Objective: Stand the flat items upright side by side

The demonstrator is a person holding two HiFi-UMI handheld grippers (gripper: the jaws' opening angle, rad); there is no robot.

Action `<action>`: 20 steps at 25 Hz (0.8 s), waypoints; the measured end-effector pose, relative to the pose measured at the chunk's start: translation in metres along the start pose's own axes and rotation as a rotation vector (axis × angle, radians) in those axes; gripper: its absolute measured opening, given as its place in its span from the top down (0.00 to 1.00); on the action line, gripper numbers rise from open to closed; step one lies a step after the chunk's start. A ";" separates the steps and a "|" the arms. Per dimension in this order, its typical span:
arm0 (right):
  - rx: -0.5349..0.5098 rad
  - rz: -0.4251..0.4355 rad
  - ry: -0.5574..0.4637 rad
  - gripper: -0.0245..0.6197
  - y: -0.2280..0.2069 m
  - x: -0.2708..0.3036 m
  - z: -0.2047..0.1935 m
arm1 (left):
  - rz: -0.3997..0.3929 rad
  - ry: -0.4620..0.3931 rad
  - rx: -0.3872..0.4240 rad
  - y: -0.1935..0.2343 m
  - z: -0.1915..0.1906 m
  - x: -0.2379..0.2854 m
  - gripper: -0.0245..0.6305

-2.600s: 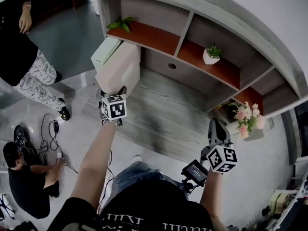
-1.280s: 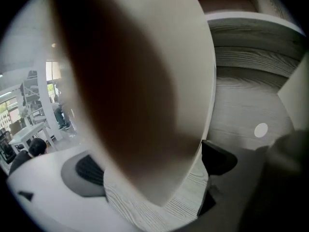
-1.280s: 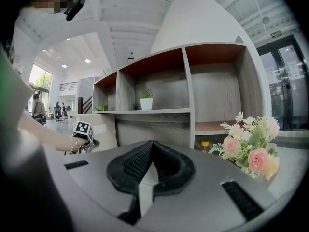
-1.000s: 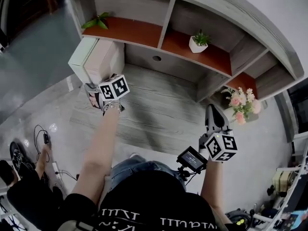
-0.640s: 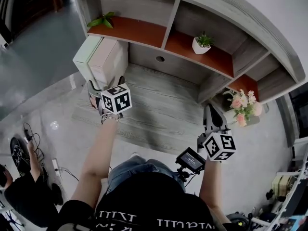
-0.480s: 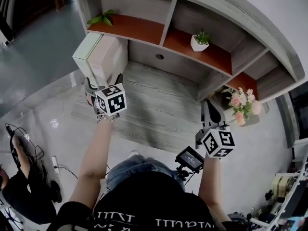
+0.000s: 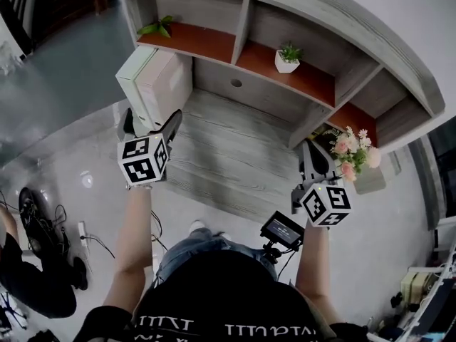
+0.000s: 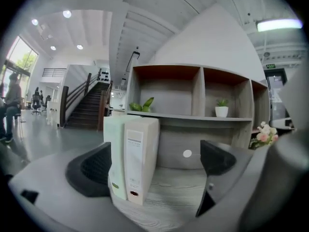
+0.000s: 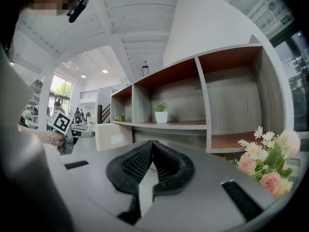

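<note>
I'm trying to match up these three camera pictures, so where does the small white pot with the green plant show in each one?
Head view: small white pot with the green plant, upper centre, in the grey shelf unit's middle compartment.
Left gripper view: right of centre, same compartment.
Right gripper view: near the centre.
Shared landmark: the upright pale binders, left of the pot everywhere.

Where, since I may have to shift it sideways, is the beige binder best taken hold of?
By its spine, from the front. The beige binder stands upright, spine facing the open left hand-held gripper. Its right face is free, but the green binder touches its left face, so one jaw would probably have to wedge into that seam.
</note>
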State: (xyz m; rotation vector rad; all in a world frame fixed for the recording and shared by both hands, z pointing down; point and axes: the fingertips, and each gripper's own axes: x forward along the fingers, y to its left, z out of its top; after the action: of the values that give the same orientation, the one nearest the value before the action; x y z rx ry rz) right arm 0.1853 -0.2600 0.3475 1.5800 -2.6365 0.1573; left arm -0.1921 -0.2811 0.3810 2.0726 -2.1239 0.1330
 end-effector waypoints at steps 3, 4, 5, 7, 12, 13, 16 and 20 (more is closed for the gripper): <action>0.018 0.005 -0.021 0.94 -0.003 -0.004 0.008 | -0.077 0.020 -0.020 -0.010 0.010 -0.021 0.08; 0.023 0.011 -0.028 0.94 -0.002 -0.005 0.010 | -0.105 0.030 -0.028 -0.014 0.012 -0.028 0.08; 0.025 0.018 -0.034 0.94 -0.001 -0.005 0.013 | -0.132 0.034 -0.039 -0.017 0.016 -0.035 0.08; 0.024 0.030 -0.044 0.94 0.002 -0.006 0.016 | -0.164 0.010 -0.060 -0.021 0.026 -0.047 0.08; 0.006 0.063 -0.075 0.94 0.013 -0.005 0.026 | -0.292 -0.101 -0.120 -0.037 0.054 -0.078 0.08; 0.002 0.069 -0.082 0.94 0.016 -0.005 0.029 | -0.331 -0.124 -0.140 -0.041 0.060 -0.085 0.08; -0.016 0.092 -0.101 0.94 0.026 -0.003 0.037 | -0.423 -0.179 -0.159 -0.051 0.074 -0.104 0.08; -0.056 0.123 -0.130 0.94 0.040 0.003 0.055 | -0.472 -0.231 -0.121 -0.058 0.086 -0.121 0.09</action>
State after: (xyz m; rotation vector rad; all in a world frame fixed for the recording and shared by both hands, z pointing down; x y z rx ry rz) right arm 0.1482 -0.2505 0.2908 1.4595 -2.8104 -0.0150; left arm -0.1374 -0.1793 0.2712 2.5424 -1.6320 -0.3006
